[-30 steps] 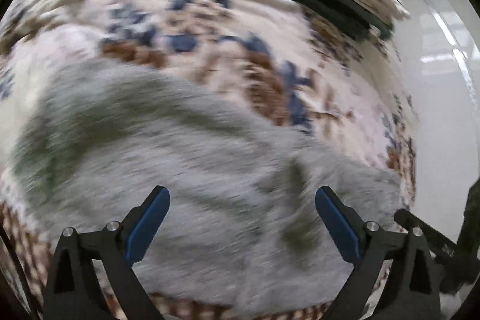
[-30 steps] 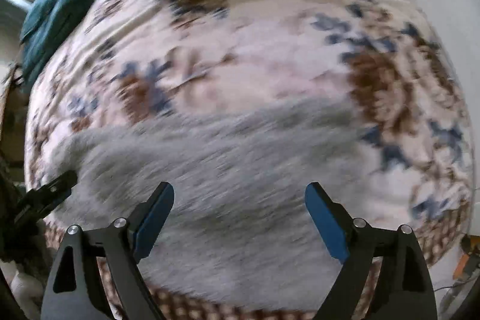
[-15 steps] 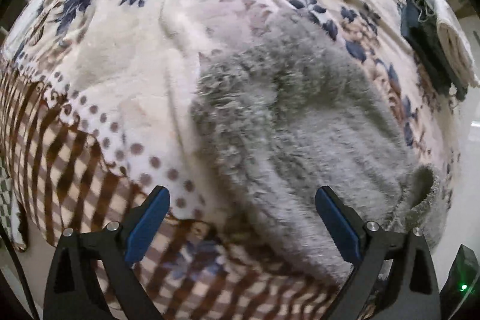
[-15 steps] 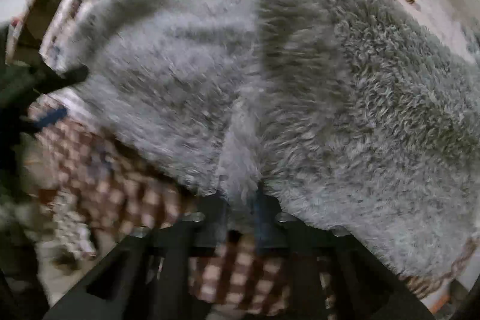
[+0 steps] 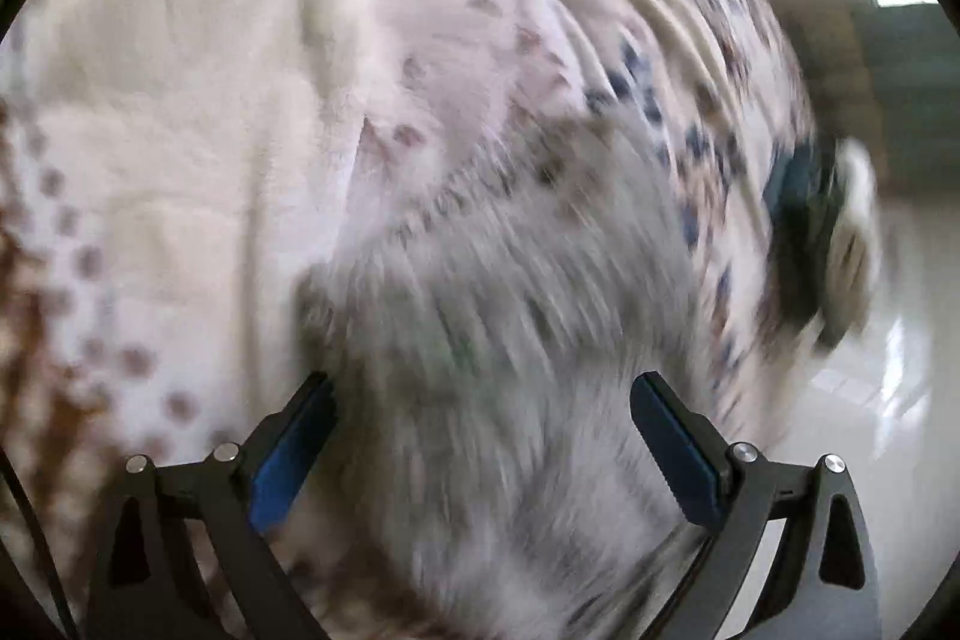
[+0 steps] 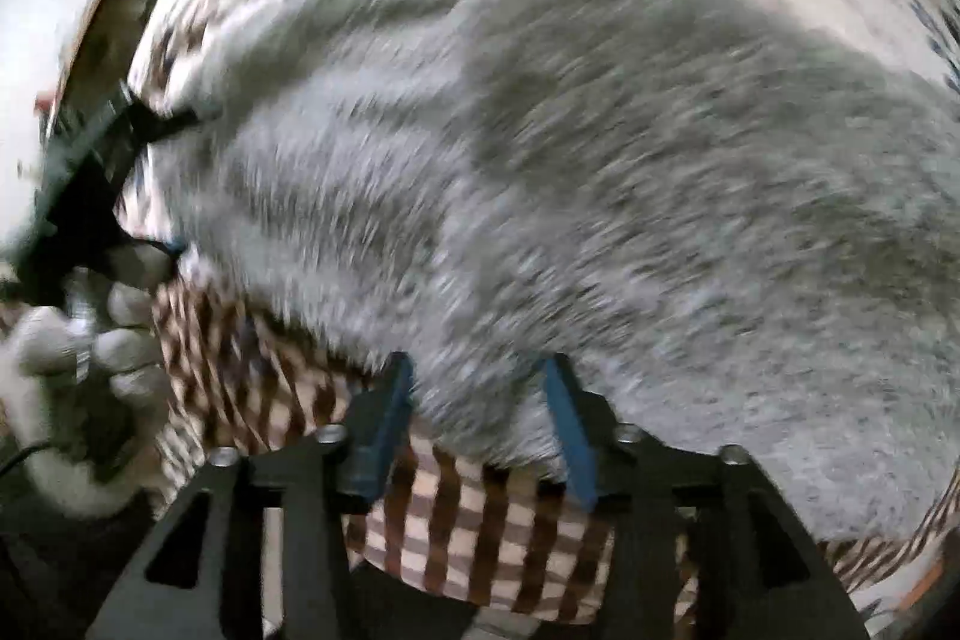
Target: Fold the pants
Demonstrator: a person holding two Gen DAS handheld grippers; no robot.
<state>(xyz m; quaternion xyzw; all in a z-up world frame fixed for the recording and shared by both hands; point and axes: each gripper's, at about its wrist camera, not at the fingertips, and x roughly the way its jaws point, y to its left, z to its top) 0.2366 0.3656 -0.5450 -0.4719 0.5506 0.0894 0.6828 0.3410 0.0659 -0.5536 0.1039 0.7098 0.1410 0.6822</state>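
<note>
Pants (image 6: 600, 172), grey and fluffy, lie rumpled on the floral blanket (image 5: 180, 130).

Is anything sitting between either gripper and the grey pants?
Nothing visible. The left gripper stands open right over the grey fleece pants; the right gripper, jaws opening, has the pants' edge between its fingers.

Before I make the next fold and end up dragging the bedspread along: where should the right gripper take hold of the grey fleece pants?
Probably the near hem of the grey fleece pants, where it overlaps the checked border of the blanket. The right gripper already straddles that edge, jaws opening. Come from the bed's near side, angled down: only there is the thick pile liftable.
</note>
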